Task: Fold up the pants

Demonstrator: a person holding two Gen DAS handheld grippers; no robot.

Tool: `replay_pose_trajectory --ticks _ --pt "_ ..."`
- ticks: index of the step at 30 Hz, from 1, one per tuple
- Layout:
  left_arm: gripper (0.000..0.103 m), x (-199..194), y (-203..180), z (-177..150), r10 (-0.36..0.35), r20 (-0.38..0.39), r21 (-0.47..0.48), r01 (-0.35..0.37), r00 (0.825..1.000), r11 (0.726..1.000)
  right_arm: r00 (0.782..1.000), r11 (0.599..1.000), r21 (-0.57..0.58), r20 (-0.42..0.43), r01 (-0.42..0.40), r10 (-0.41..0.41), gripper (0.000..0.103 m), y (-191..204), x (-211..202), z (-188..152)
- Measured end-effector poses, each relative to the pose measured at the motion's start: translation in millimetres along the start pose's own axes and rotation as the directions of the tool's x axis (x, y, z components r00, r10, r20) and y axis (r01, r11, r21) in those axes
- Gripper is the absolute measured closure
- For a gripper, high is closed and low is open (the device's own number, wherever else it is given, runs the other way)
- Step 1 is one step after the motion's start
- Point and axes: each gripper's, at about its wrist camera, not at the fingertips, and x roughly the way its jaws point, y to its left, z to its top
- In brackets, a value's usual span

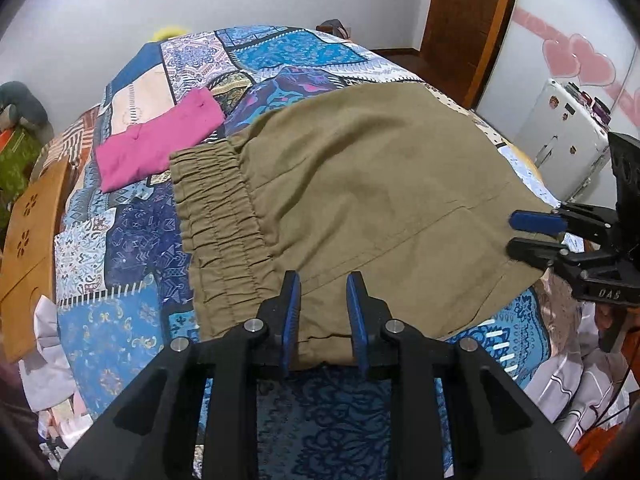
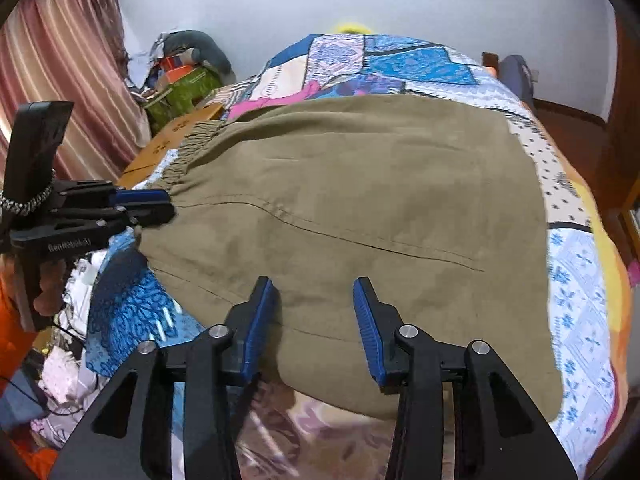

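Olive-khaki pants [image 1: 360,184] lie spread flat on the patchwork bed, elastic waistband [image 1: 216,216] to the left; they also fill the right wrist view [image 2: 360,208]. My left gripper [image 1: 323,284] is open, its fingers hovering over the near edge of the pants just right of the waistband. It also shows at the left of the right wrist view [image 2: 160,206]. My right gripper [image 2: 314,288] is open and empty over the near edge of the pants, further right. It also shows at the right of the left wrist view [image 1: 514,234].
A folded pink garment [image 1: 156,144] lies on the bed left of the pants. The blue patchwork bedspread [image 1: 120,256] covers the bed. A wooden piece [image 1: 28,248] stands at the left edge. A white suitcase [image 1: 560,128] and a wooden door [image 1: 464,12] are at the right.
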Motion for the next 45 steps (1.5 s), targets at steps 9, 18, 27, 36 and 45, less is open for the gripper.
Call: replay_pose_trajectory --ticks 9,18,27,36,45 --pt "0.076 -4.0 4.1 -8.0 -0.024 0.038 -0.005 0.025 0.999 1.0 0.989 0.986 0.086 -0.039 0.145 -0.142 0.064 -58.6 -26.8 -32.6" --pt "0.076 -17.0 -1.4 -0.3 -0.014 0.049 0.005 0.013 0.999 1.0 0.987 0.984 0.09 -0.066 0.154 -0.148 0.058 -58.4 -37.0 -31.9" --pt "0.063 -36.2 31.2 43.4 0.093 0.103 -0.08 -0.085 0.99 0.993 0.986 0.986 0.056 0.035 0.159 -0.161 0.055 -63.1 -54.3 8.3" --pt "0.031 -10.6 61.6 82.1 0.149 0.109 -0.132 -0.135 0.983 0.982 0.975 0.978 0.027 0.079 0.207 -0.209 0.055 -89.4 -32.0 64.5" --pt "0.031 39.5 81.5 97.2 0.142 0.031 -0.147 -0.136 0.989 0.98 0.974 0.975 0.004 0.052 0.22 -0.22 0.053 -125.4 20.1 111.6"
